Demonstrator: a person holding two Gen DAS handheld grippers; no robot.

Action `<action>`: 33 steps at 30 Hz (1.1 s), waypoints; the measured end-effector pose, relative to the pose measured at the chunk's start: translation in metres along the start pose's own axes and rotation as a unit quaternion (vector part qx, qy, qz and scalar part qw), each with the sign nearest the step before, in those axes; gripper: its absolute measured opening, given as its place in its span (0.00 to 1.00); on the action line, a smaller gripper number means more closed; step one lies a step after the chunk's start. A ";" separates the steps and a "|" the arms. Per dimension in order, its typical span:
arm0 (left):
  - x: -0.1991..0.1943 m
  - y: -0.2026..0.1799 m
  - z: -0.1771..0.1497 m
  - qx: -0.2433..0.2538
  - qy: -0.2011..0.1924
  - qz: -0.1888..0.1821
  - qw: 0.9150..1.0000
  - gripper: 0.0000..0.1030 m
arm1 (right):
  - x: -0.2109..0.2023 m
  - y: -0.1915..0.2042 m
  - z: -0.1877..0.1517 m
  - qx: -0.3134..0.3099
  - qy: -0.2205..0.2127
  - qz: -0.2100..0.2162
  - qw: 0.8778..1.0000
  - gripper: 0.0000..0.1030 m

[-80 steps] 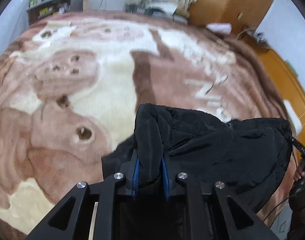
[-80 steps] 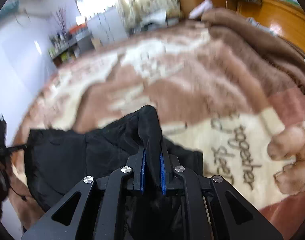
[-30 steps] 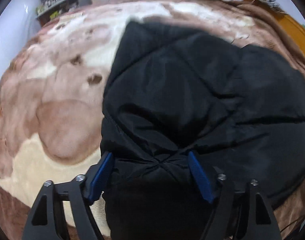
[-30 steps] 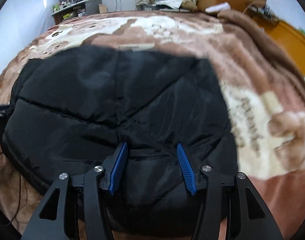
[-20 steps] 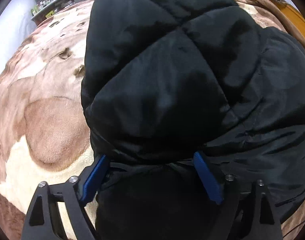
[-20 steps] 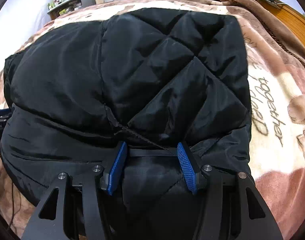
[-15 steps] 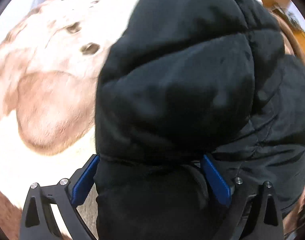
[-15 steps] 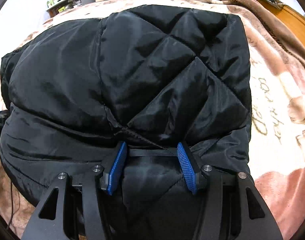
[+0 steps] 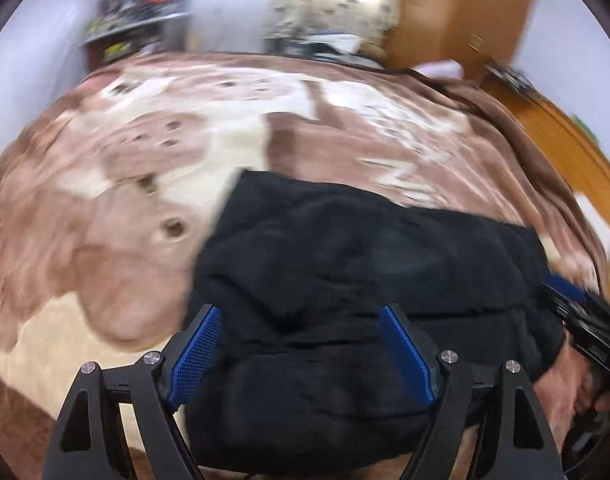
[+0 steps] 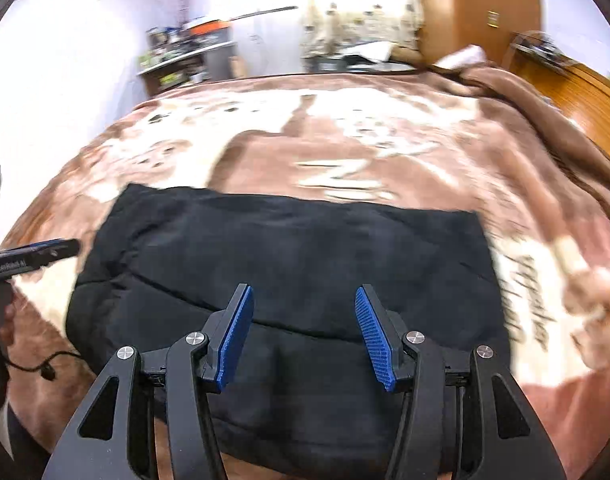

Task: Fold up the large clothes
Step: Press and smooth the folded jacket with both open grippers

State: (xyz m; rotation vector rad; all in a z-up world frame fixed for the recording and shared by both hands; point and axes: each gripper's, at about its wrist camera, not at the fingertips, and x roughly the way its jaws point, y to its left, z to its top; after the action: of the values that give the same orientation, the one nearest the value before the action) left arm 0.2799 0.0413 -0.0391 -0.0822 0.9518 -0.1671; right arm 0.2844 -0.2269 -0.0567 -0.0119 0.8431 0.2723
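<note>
Blurred dark lettering on the blanket (image 10: 537, 320) at three o'clock cannot be made out; small white print on the left tool (image 10: 33, 260) at nine o'clock is also illegible.

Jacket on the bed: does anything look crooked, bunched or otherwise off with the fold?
Nothing stands out. The black jacket lies folded in a compact, roughly rectangular block on the brown blanket, its far edge fairly straight. Both the left gripper and the right gripper are clear of it, jaws apart. Motion blur hides fine creases.

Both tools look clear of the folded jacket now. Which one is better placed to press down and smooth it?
Probably the right tool: its view is squarely over the jacket. The left tool, jaws closing on nothing, is nearer the jacket's left edge.
</note>
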 end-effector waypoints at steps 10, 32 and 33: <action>0.089 -0.051 -0.031 0.027 0.115 0.015 0.993 0.84 | 0.091 0.023 -0.028 -0.008 0.102 -0.014 0.995 0.53; 0.029 -0.005 -0.025 0.031 0.064 0.009 0.997 0.85 | 0.015 -0.009 -0.034 0.022 0.031 0.003 0.999 0.53; 0.020 0.002 -0.025 0.030 0.056 0.021 0.998 0.85 | 0.007 -0.016 -0.038 0.026 0.026 -0.003 0.999 0.53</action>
State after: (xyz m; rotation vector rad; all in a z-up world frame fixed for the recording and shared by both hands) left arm 0.2707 0.0397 -0.0700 0.0024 1.0589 -0.1623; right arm 0.2648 -0.2447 -0.0883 0.0267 0.9017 0.2445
